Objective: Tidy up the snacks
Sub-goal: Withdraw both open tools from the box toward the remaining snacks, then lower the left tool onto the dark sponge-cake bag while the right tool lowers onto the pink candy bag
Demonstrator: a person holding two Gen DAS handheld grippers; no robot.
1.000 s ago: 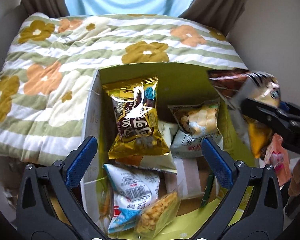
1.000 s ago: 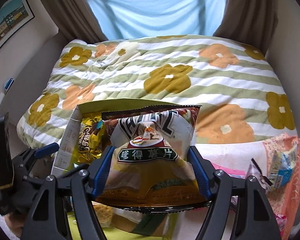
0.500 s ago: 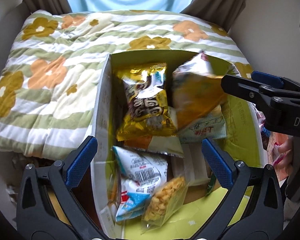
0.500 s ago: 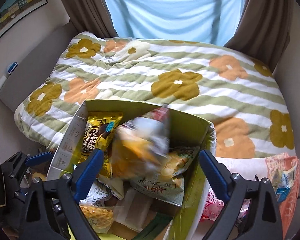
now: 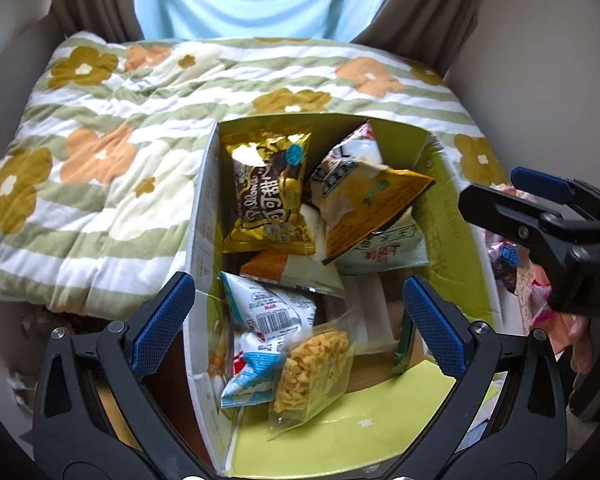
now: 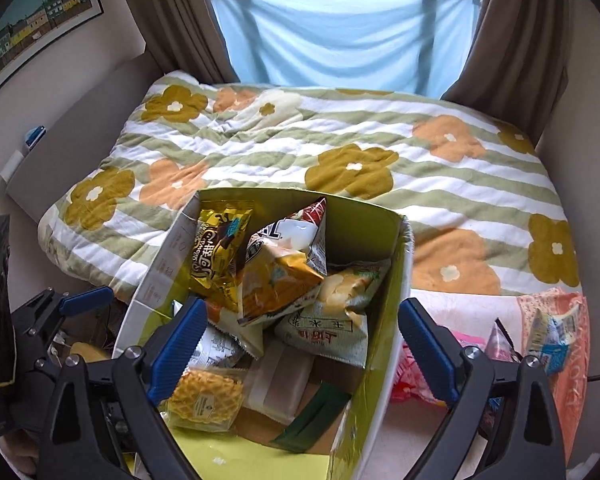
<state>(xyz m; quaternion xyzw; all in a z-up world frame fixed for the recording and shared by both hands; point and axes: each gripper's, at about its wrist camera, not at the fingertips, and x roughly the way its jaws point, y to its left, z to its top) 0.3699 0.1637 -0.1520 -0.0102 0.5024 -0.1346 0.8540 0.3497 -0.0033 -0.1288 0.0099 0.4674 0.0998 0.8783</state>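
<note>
Several loose packets in the pink plastic bag [image 6: 556, 344] lie right of the green cardboard box [image 6: 384, 320], nearest the right gripper [image 6: 300, 344]. Both it and the left gripper [image 5: 296, 324] gape wide, holding nothing.

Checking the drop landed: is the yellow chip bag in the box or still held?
In the box. The chip bag lies tilted on other packets inside the green box; the right tongs are open and empty.

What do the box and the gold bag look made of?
Box: looks like thin printed cardboard, green inside with a matte finish; its walls stand stiff with cut edges. Gold bag: probably metallised plastic film, glossy; it crinkles and throws bright glare.
</note>
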